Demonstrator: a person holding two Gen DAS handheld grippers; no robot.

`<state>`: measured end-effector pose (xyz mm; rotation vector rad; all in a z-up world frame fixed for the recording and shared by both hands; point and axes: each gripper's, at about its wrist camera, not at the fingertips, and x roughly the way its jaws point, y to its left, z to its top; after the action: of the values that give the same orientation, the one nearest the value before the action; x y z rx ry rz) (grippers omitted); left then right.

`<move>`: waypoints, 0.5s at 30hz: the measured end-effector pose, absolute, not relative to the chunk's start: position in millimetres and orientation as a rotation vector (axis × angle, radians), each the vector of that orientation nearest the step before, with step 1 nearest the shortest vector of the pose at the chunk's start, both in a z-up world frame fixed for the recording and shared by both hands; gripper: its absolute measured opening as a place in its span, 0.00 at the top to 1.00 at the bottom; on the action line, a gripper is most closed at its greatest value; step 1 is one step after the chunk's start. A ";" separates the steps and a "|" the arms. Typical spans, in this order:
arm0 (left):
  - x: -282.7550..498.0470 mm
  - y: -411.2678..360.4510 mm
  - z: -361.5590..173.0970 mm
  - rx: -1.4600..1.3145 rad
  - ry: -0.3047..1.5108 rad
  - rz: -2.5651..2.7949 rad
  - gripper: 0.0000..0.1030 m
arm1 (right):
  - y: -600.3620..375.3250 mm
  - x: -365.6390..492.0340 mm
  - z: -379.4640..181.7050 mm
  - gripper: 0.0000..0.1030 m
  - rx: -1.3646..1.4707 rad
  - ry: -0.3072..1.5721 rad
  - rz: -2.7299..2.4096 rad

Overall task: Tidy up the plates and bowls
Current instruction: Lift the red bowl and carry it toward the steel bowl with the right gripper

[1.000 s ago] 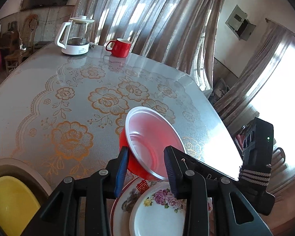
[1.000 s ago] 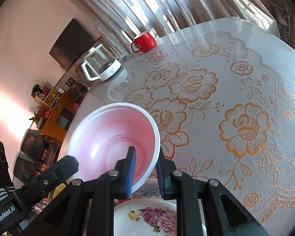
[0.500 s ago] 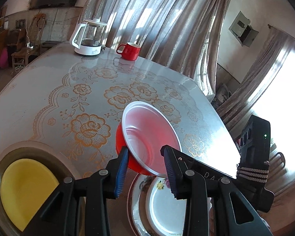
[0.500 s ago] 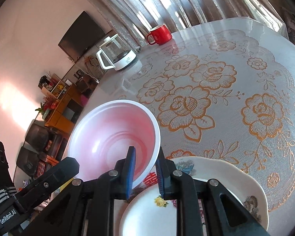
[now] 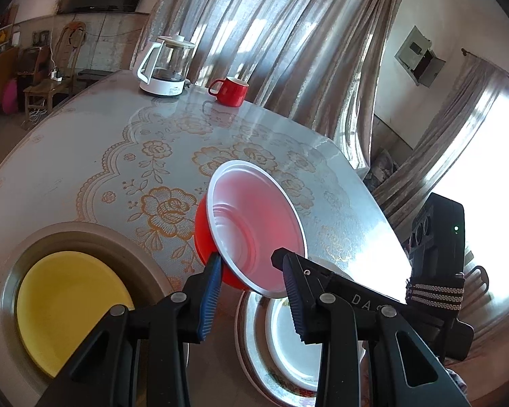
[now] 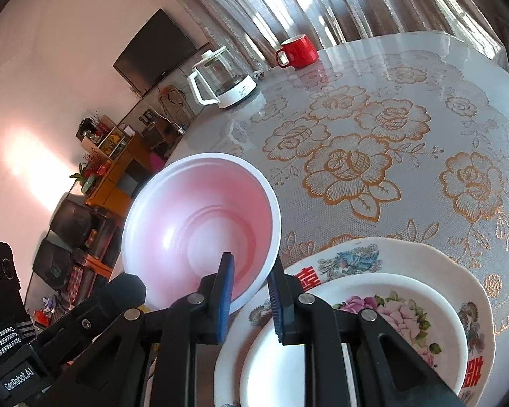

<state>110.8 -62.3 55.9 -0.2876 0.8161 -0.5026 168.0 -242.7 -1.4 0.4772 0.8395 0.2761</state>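
Yellow plate (image 5: 64, 302) shows only from the left; right gripper (image 6: 251, 291) pinches the bowl (image 6: 200, 224), left gripper (image 5: 251, 281) part-open.

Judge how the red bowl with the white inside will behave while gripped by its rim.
The red bowl looks like thin plastic, so probably light and slightly flexible. The right gripper pinches only its rim, so it could pivot or slip. It hangs tilted above the floral plates; a drop seems unlikely to break it.

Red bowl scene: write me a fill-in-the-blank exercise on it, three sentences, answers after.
1. The right gripper is shut on the rim of the red bowl, whose inside is ____.
2. The small flowered plate lies on a ____ plate.
3. The red mug stands beside the glass ____.

Missing words: white; larger; kettle
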 end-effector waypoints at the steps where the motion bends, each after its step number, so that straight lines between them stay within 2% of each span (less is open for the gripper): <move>1: 109.9 -60.6 55.2 -0.289 0.816 -0.501 0.65 | -241.0 167.0 -1.7 0.82 0.475 0.841 0.278; 15: 96.1 -33.2 49.5 -0.313 0.806 -0.484 0.65 | -219.8 156.0 -6.0 0.82 0.449 0.863 0.314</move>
<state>96.1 -33.2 49.5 -0.3132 0.8063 -0.4839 156.0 -219.8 -6.0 0.4494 0.8628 0.3141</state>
